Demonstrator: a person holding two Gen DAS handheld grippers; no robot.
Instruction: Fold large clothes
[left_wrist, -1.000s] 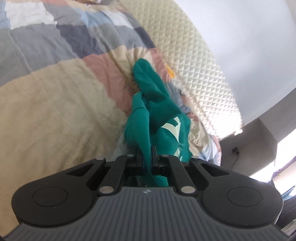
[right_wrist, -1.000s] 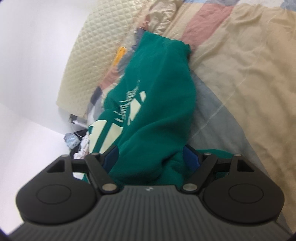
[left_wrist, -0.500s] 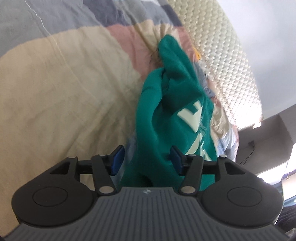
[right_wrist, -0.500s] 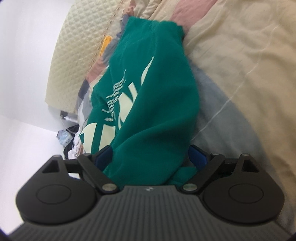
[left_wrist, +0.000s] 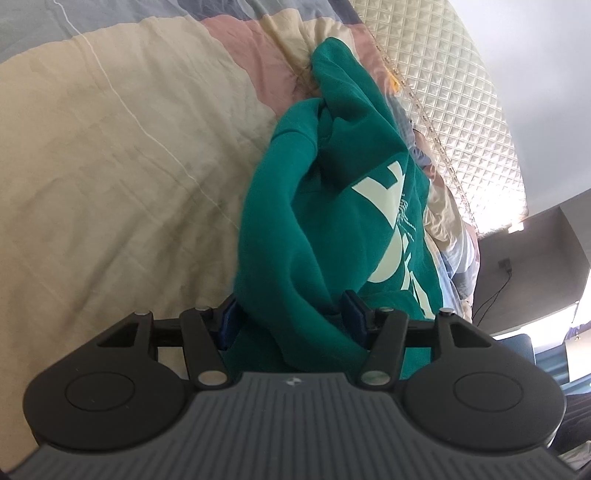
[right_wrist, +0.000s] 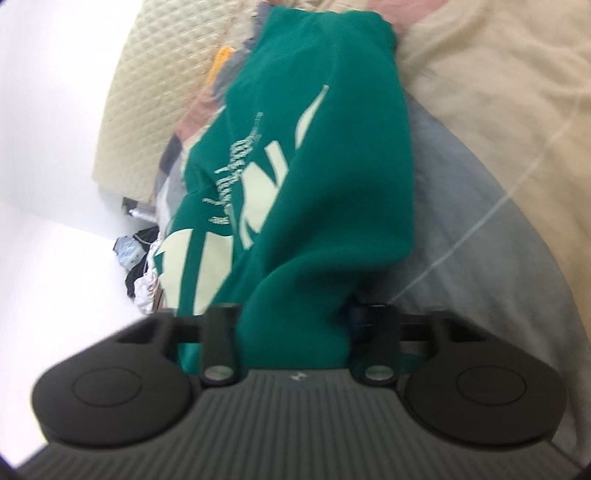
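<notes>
- Lying bunched lengthwise on the patchwork quilt (left_wrist: 122, 177), the green sweatshirt (left_wrist: 325, 229) runs from both tools toward the quilted headboard (left_wrist: 454, 110); its cream print (right_wrist: 255, 192) faces up.
- Step in hand, as judged: the garment has yet to be spread flat, so no fold has begun. It reads as a gathered roll, not a laid-out shape.
- Left gripper (left_wrist: 291, 321): jaws stand wide apart, with the near end of the sweatshirt passing between the blue pads (left_wrist: 226, 320). Fabric touches or nearly touches them, but nothing is pinched; the tool is released.
- Right gripper (right_wrist: 295, 328): jaws likewise spread, a thick fold of green cloth filling the gap. This view is blurred, so contact at the pads cannot be confirmed; it is not clenched.
- Next move calls, in the inspector's judgement, for each tool to close on a distinct edge, hem or shoulder, then draw apart to open the cloth over the quilt.
- Risk noted: pinching several layers at once would keep the bundle bunched.
</notes>
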